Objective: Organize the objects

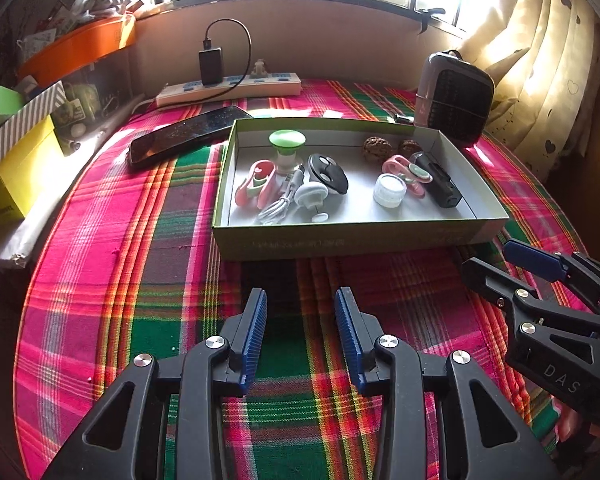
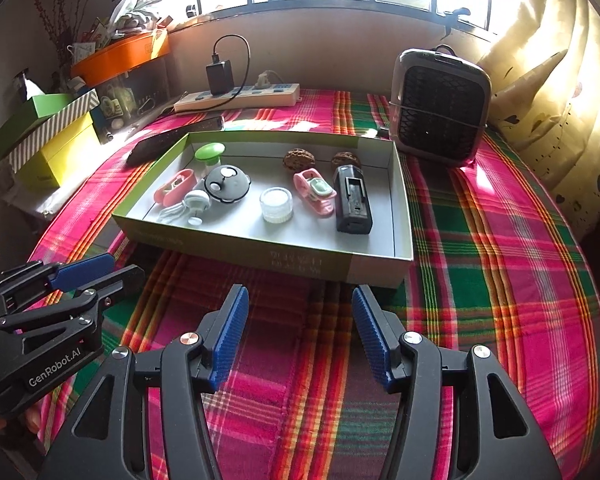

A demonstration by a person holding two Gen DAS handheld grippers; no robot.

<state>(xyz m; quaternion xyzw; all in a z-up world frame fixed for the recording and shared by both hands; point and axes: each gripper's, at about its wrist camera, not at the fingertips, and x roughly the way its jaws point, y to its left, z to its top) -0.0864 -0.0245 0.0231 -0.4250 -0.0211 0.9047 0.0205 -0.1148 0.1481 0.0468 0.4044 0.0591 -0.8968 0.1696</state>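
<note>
Both the left gripper (image 1: 301, 300) and right gripper (image 2: 300, 298) are held released, nothing between them (possibly just above the surface (image 2: 500, 260)); ahead, the box (image 2: 372, 270) is filled.

Two empty grippers hang over the plaid cloth in front of a shallow box of odds and ends.

The right gripper (image 2: 300, 300) has its blue pads apart with nothing between them, just short of the box (image 2: 260, 246); the left gripper (image 2: 112, 270) comes in low at the left edge, also holding nothing. Inside the box lie a black battery-like block (image 2: 353, 200), a clear round jar (image 2: 276, 204), two pink clips (image 2: 315, 191) (image 2: 174, 191), a grey round gadget (image 2: 227, 184), a white cable (image 2: 176, 212), a green-capped piece (image 2: 209, 152) and two walnuts (image 2: 296, 159) (image 2: 345, 159). Behind stand a small fan (image 2: 440, 104) and a power strip (image 2: 240, 97).
</note>
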